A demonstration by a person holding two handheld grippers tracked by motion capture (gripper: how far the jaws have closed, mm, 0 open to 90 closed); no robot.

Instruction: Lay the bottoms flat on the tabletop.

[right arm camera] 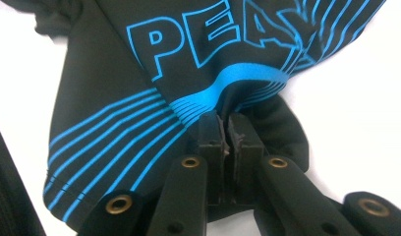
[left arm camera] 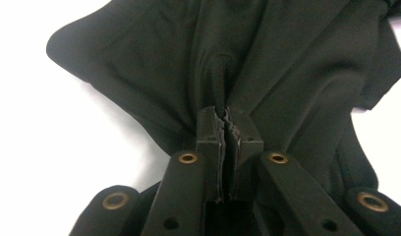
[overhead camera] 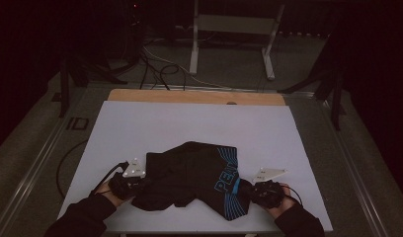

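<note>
Biggest item first: white table cover (overhead camera: 140, 128) fills mid-frame in the high view. A strip of bare wooden tabletop (overhead camera: 194, 97) shows along its upper edge.

Black shorts (overhead camera: 189, 177) lie bunched in the lower centre of the cover. The blue-printed waistband end sits on the frame's right, the plain black fabric on the left.

Left gripper (left arm camera: 227, 123): jaws pressed together, pinching a fold of plain black fabric right at a raised seam. In the high view it sits at lower left (overhead camera: 126, 183), against the shorts' left edge.

Right gripper (right arm camera: 226, 129): jaws pressed together on the fabric just below the blue band. It sits at lower right in the high view (overhead camera: 261, 191).

Risks, as I judge them:
- Both bites are thin, right at the pad tips. A sharp pull apart could slip the fabric out, more likely at the left, where the seam ridge sits between the pads.
- The shorts are crumpled, so a bite may have caught several layers. Spreading would then leave a twist or a trapped fold.
- Both hands are close to the near table edge, so slack cloth could slide off the bottom edge.

Around: white stand (overhead camera: 234, 29) and loose floor cables (overhead camera: 157, 66) in the upper part of the frame, well apart from the work. Nothing stands in the way on the cover.
</note>
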